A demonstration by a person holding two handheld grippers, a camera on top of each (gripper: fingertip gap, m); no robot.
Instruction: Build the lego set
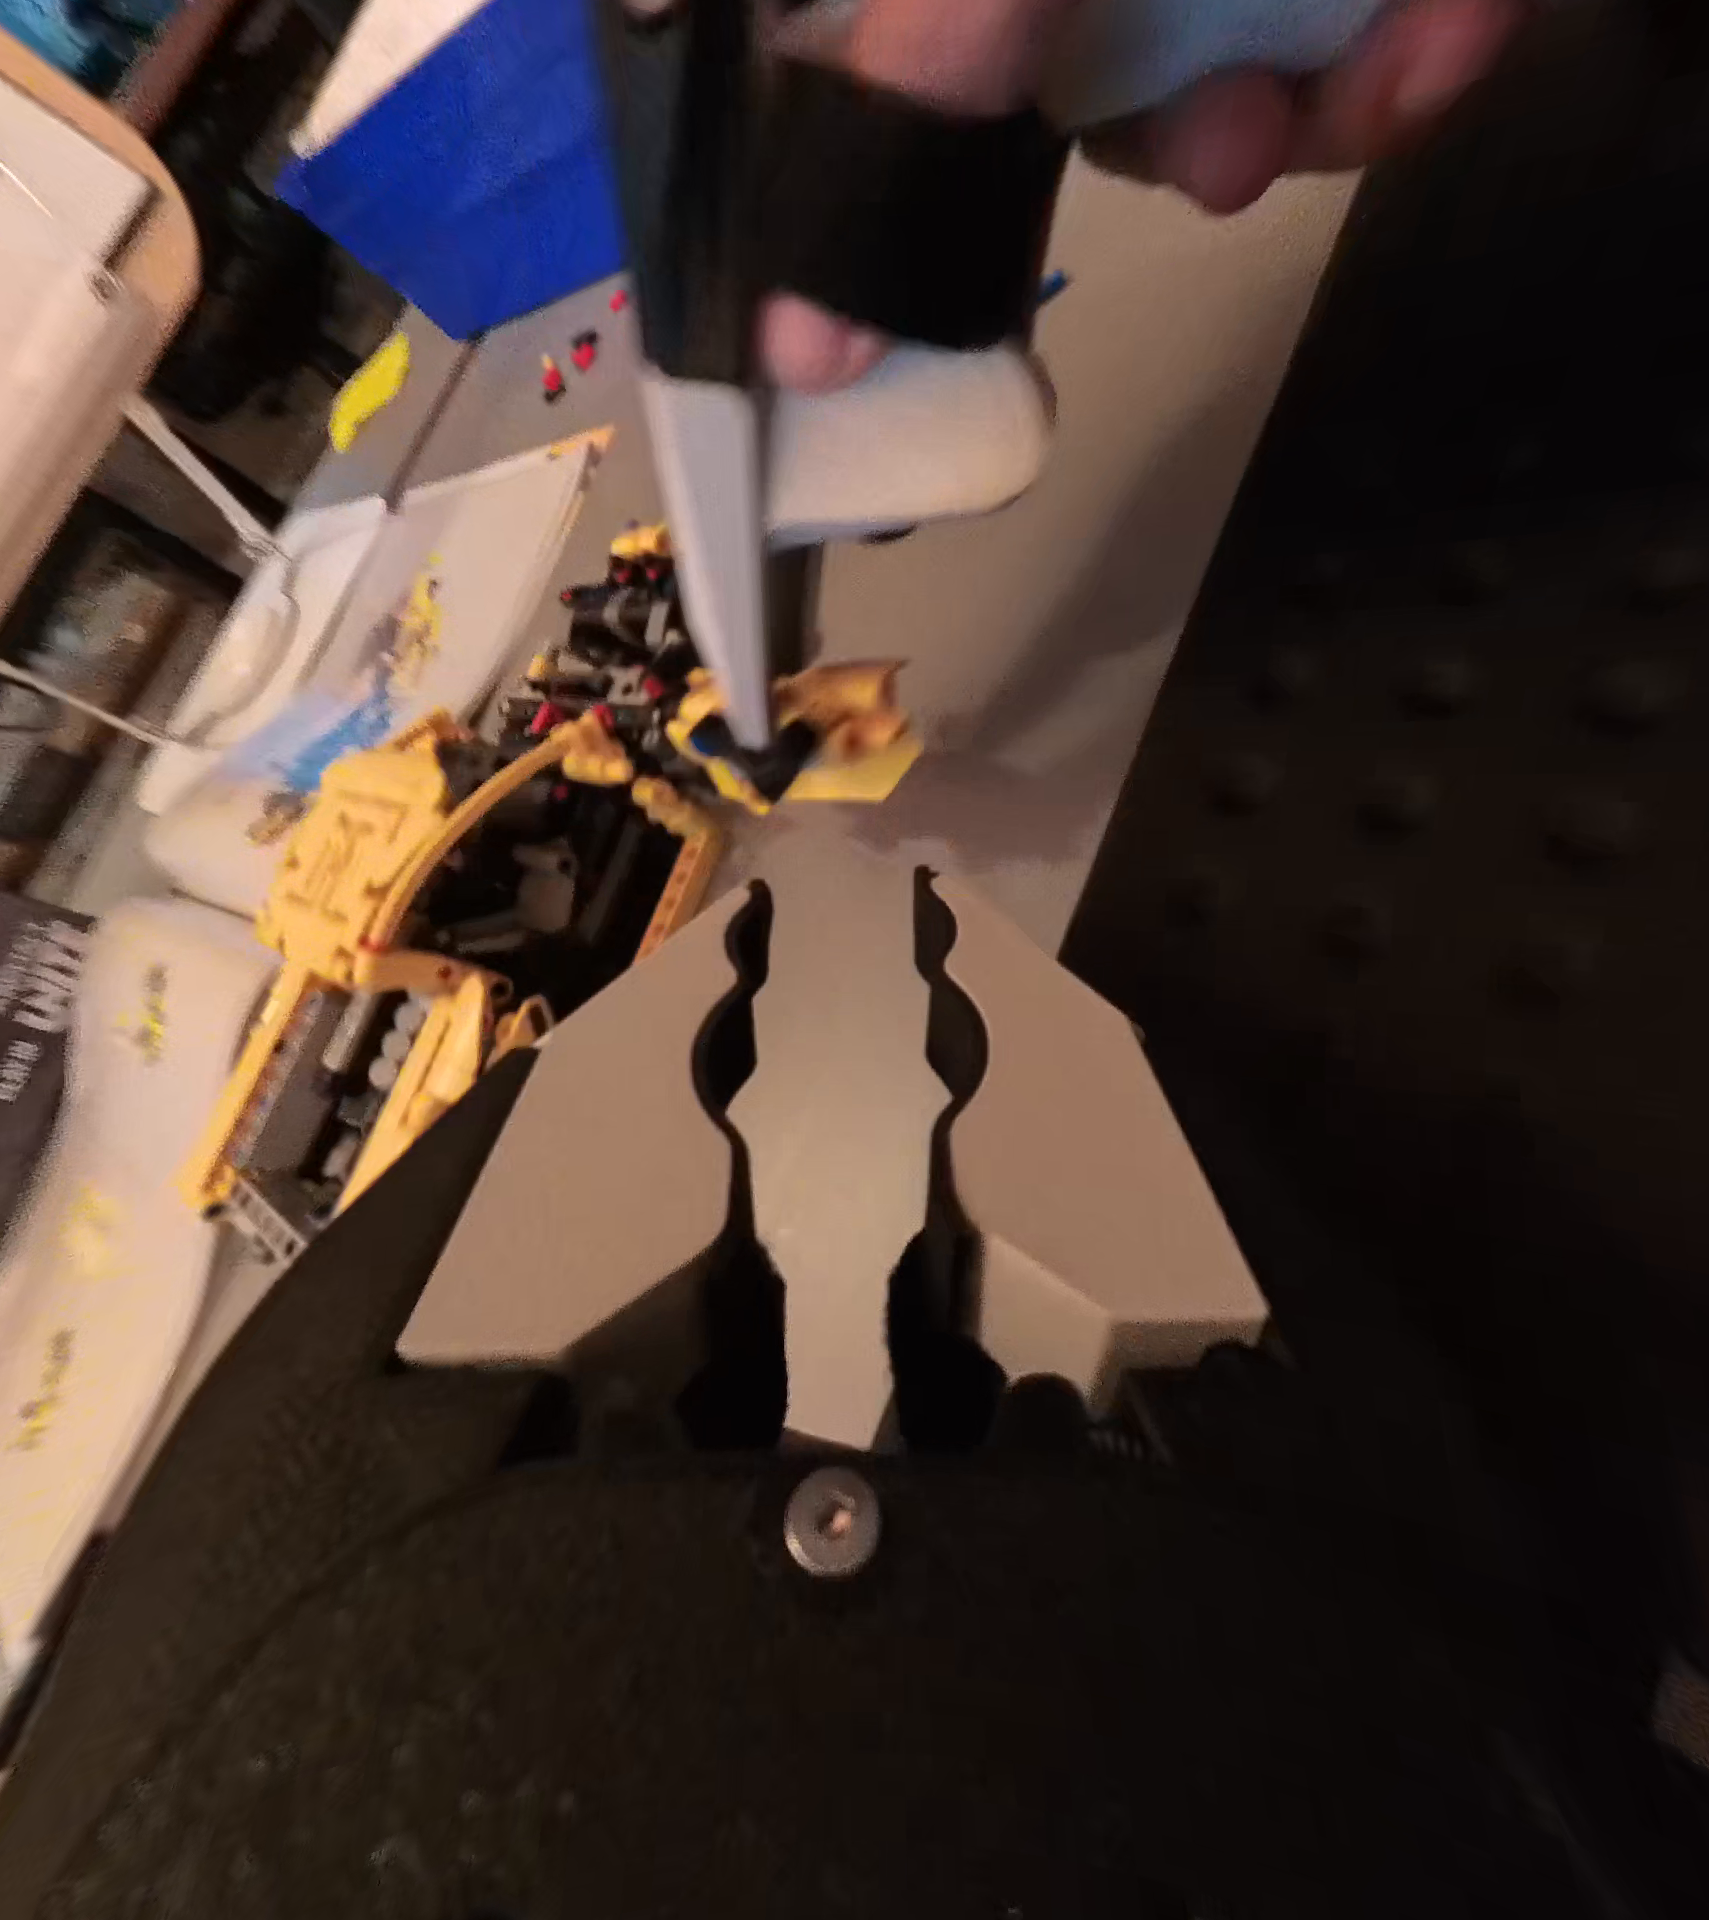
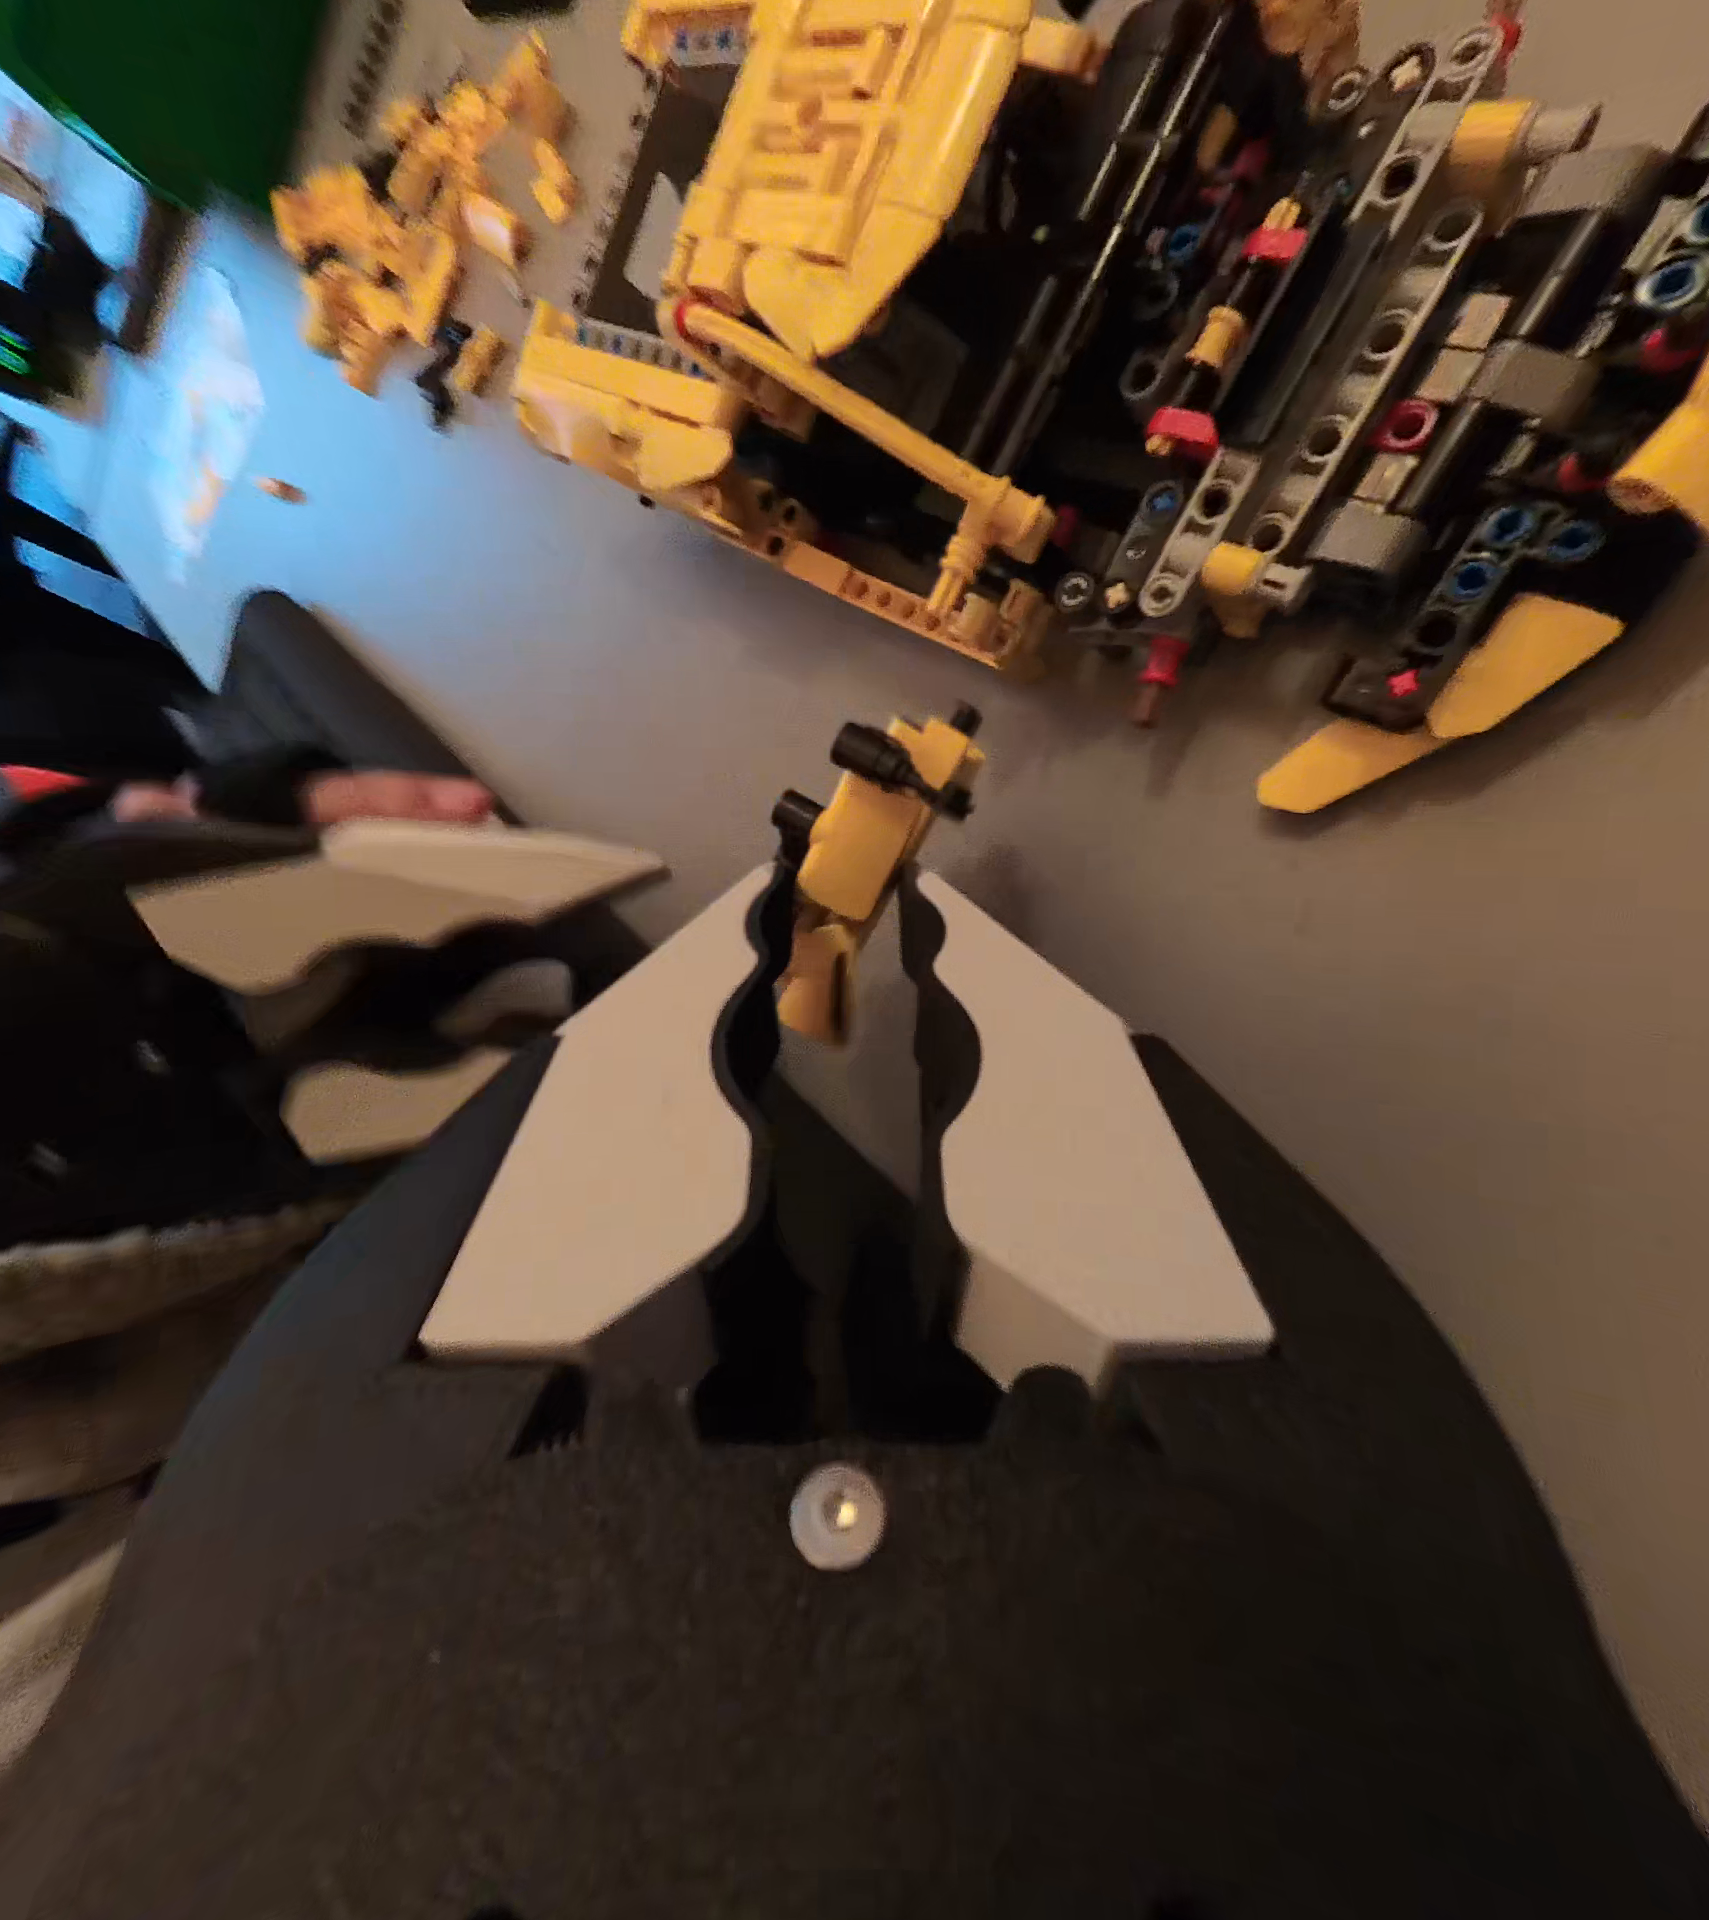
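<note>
The large yellow-and-black plastic Lego vehicle body lies on the grey table, mostly assembled. The right gripper grasps one small yellow sub-assembly with black pins, near the body but not yet attached. The left gripper hangs released, empty. One heap of loose yellow pieces remains, uncountable

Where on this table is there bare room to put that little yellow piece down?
Bare grey table lies between the right hand-held gripper, holding the yellow piece, and the big yellow model. It is crowded left of the model, by the loose yellow parts.
</note>
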